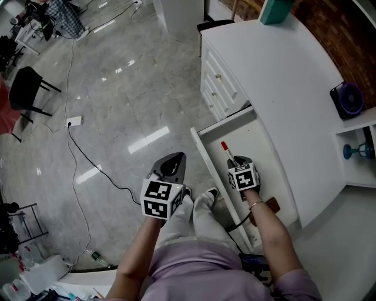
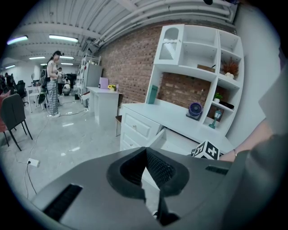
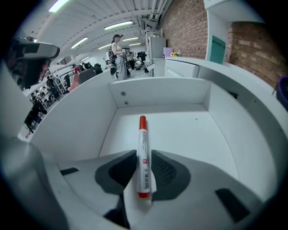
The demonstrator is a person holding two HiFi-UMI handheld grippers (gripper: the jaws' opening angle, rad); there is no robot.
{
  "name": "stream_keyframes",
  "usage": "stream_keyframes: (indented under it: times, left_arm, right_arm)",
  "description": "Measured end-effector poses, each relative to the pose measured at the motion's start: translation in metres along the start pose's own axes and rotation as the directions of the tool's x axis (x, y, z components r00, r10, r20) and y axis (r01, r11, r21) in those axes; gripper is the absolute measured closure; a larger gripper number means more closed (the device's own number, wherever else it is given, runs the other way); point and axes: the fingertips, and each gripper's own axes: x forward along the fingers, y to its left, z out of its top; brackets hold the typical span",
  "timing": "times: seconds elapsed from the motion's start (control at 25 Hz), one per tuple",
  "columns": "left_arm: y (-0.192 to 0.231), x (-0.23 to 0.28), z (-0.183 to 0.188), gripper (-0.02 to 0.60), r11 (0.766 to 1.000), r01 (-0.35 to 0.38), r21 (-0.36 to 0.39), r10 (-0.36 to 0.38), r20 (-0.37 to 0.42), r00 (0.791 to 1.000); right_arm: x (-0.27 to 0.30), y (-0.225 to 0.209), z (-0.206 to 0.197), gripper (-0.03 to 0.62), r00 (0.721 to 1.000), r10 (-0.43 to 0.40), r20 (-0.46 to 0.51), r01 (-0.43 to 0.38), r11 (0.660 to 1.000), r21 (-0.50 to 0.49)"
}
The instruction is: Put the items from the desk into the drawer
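Marker in drawer, btwn right gripper jaws.

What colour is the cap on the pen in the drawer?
Red. The pen itself is white. The right gripper view shows it best.

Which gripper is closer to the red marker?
Right. The marker lies inside the drawer, between the jaws of the right gripper. The left gripper is outside the drawer, above the floor.

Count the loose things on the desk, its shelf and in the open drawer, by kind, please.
marker, in the drawer: 1
small fan, on the desk: 1
teal box, at the desk's far end: 1
blue glass, on the shelf: 1
brown thing at the drawer's near end, kind unclear: 1
Total: 5
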Motion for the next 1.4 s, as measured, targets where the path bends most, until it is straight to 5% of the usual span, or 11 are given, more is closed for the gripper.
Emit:
stream_keyframes:
  times: [0.64, 1.4]
  left_arm:
    - [-0.007, 0.004, 0.014, 0.583, 0.998, 0.044, 0.038, -0.045, 0.033, 0.998]
    - [-0.028, 0.013, 0.031, 0.583, 0.985, 0.164, 0.056, -0.167, 0.054, 0.984]
  right_arm:
    - [-0.060, -0.007, 0.037, 0.499, 0.975, -0.060, 0.213, 0.030, 0.989, 0.142]
    - [-0.184, 0.013, 0.097, 0.525, 0.846, -0.162, 0.508, 0.055, 0.974, 0.219]
